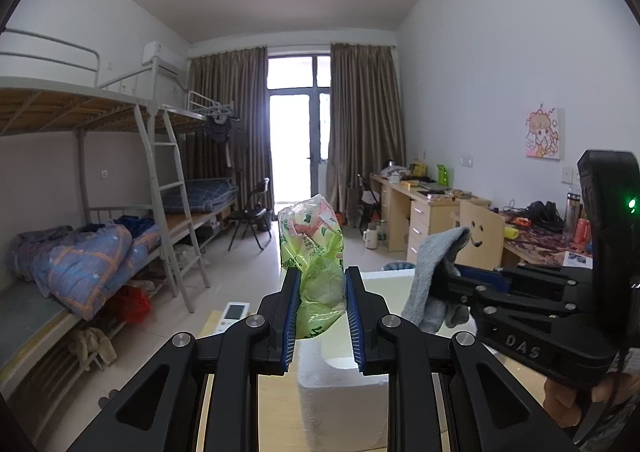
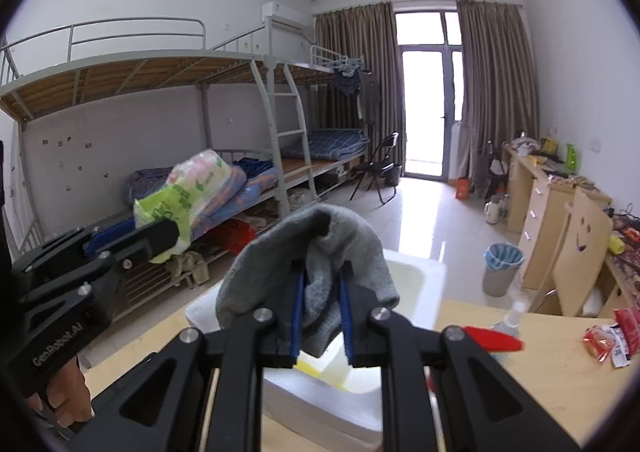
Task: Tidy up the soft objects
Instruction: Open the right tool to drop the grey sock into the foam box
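While both clamp: left gripper point(image 1: 322, 312) "GenRobot.AI" – green packet point(image 1: 314, 252) | right gripper point(image 2: 321, 316) (marked "DAS") – grey cloth point(image 2: 312, 264)

- "DAS" in raised letters on the black body of the right gripper point(image 1: 450, 284), seen side-on from the left wrist.
- "GenRobot.AI" in white along the handle of the left gripper point(image 2: 170, 238), seen from the right wrist.
- Green print on the plastic pack point(image 1: 314, 252), too creased to read.
- Wrappers point(image 2: 610, 336) on the table point(image 2: 540, 372): printing too small to read.

White foam box point(image 2: 416, 272) open below
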Available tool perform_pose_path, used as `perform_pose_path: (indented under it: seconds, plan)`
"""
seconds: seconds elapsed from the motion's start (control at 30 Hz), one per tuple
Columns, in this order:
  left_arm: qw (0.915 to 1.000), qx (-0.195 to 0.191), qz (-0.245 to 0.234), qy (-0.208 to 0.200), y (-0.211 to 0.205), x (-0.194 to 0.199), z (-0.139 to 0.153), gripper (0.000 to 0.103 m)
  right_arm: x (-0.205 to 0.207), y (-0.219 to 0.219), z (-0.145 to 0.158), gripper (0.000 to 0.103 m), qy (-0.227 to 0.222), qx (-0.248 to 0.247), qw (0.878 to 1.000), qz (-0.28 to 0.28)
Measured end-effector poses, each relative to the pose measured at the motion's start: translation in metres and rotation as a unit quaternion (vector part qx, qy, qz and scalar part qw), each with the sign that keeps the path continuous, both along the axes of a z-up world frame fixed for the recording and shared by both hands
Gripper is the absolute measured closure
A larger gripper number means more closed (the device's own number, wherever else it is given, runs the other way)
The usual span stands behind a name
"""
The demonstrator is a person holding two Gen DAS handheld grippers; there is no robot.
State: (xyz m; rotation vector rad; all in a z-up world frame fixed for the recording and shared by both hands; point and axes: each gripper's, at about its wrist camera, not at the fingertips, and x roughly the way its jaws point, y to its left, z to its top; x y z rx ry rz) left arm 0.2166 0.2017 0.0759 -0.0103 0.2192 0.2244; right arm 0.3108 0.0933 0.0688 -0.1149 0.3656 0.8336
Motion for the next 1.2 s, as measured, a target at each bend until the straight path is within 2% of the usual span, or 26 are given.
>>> perform_pose_path:
  seconds: [0.37, 0.43, 0.47, 0.5, 0.63, 0.7, 0.97, 1.03, 1.1, 1.2]
  plan:
    - [1.0, -0.001, 0.003, -0.001, -0.002, 0.002, 0.0, 0.079, 0.01, 0.012, -0.002, 0.081, 0.011, -0.016, 1.0, -0.018]
    - [1.0, -0.001, 0.003, -0.003, -0.003, 0.001, 0.001, 0.079, 0.013, 0.014, -0.002, 0.061, 0.017, -0.021, 0.999, -0.021]
    - [1.0, 0.0, 0.003, -0.004, -0.003, 0.001, 0.001, 0.079, 0.014, 0.013, -0.003, 0.046, 0.021, -0.018, 0.999, -0.021]
    - [1.0, 0.001, 0.003, -0.005, -0.002, 0.0, 0.001, 0.079, 0.015, 0.012, -0.003, 0.041, 0.023, -0.015, 0.999, -0.02]
    - [1.0, 0.001, 0.002, -0.002, 0.001, 0.001, 0.001, 0.079, 0.015, 0.012, -0.001, 0.041, 0.019, -0.019, 0.999, -0.018]
    - [1.0, 0.0, 0.004, -0.002, 0.002, 0.002, 0.001, 0.079, 0.015, 0.011, 0.0, 0.037, 0.019, -0.021, 0.999, -0.018]
    - [1.0, -0.006, 0.0, 0.006, 0.003, 0.006, 0.003, 0.079, 0.005, -0.002, 0.013, 0.036, 0.015, -0.008, 1.0, -0.024]
    - [0.9999, -0.007, -0.005, 0.006, 0.001, 0.005, 0.004, 0.079, 0.001, -0.007, 0.016, 0.034, 0.011, -0.002, 1.0, -0.029]
    - [0.9999, -0.005, -0.007, 0.008, -0.001, 0.007, 0.005, 0.079, -0.002, -0.014, 0.018, 0.027, 0.01, 0.006, 0.999, -0.03]
    - [0.9998, -0.009, -0.011, 0.013, -0.001, 0.01, 0.006, 0.079, -0.005, -0.024, 0.023, 0.026, 0.008, 0.012, 0.999, -0.035]
